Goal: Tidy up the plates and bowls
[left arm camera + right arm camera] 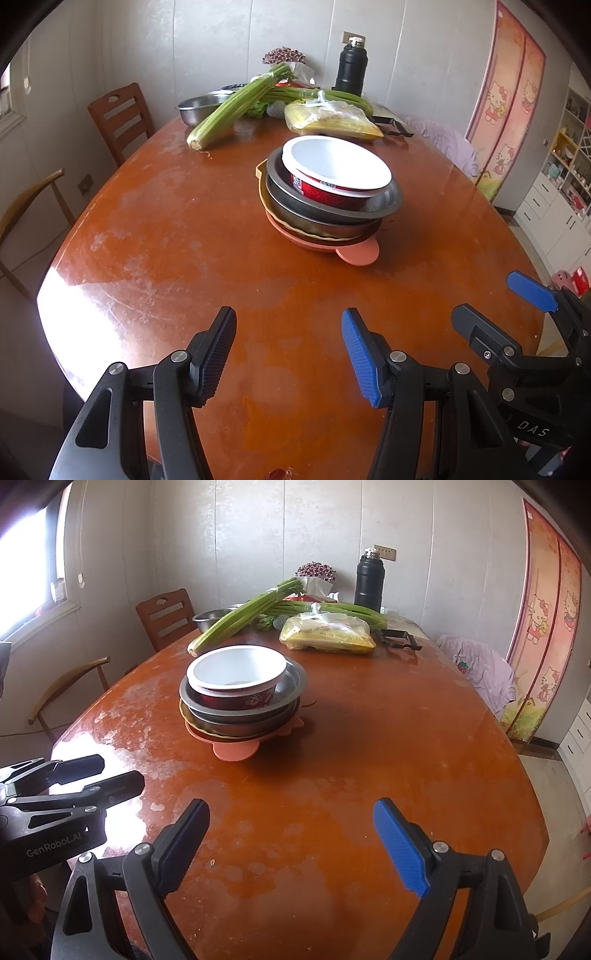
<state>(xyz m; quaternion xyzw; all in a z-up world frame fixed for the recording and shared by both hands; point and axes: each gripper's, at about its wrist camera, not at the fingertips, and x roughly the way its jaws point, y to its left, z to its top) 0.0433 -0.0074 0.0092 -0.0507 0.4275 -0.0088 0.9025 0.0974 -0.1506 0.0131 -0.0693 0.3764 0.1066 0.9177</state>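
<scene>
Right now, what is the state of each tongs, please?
Left tongs: open, holding nothing.
Right tongs: open, holding nothing.

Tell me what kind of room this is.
Most likely a home dining room: a big wooden table with wooden chairs around it, stacked bowls and celery on top, and a cartoon-cat curtain over a doorway.
</scene>
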